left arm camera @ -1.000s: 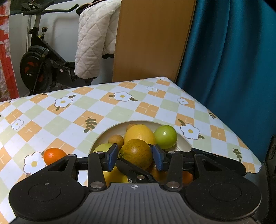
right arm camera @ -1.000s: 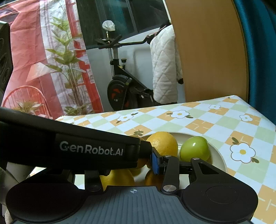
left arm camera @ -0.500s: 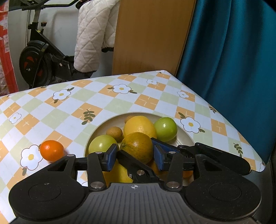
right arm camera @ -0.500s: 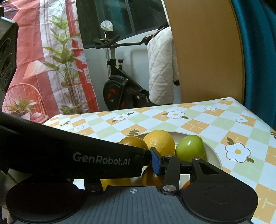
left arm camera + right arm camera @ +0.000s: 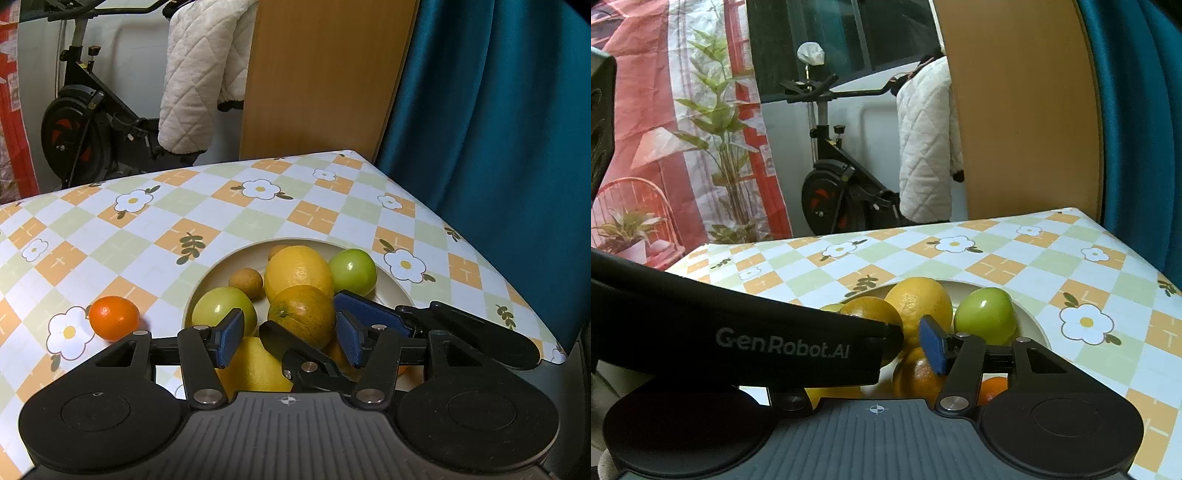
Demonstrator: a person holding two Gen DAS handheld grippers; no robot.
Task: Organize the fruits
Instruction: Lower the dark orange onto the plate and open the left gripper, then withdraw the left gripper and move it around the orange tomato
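I hold left hand-held gripper (image 5: 290,341) over bowl (image 5: 393,286), jaws just widening, spread, pinching nothing. Right hand-held gripper (image 5: 373,314), jaws also just widening, crosses same bowl; one finger hidden. Tangerine (image 5: 113,318) on desk (image 5: 155,236) left of bowl. I'd clear right first, then fetch tangerine.

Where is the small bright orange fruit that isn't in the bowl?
In the left wrist view, the small orange fruit sits alone on the flowered tablecloth, just left of the bowl, nearest the green fruit at the bowl's left edge.
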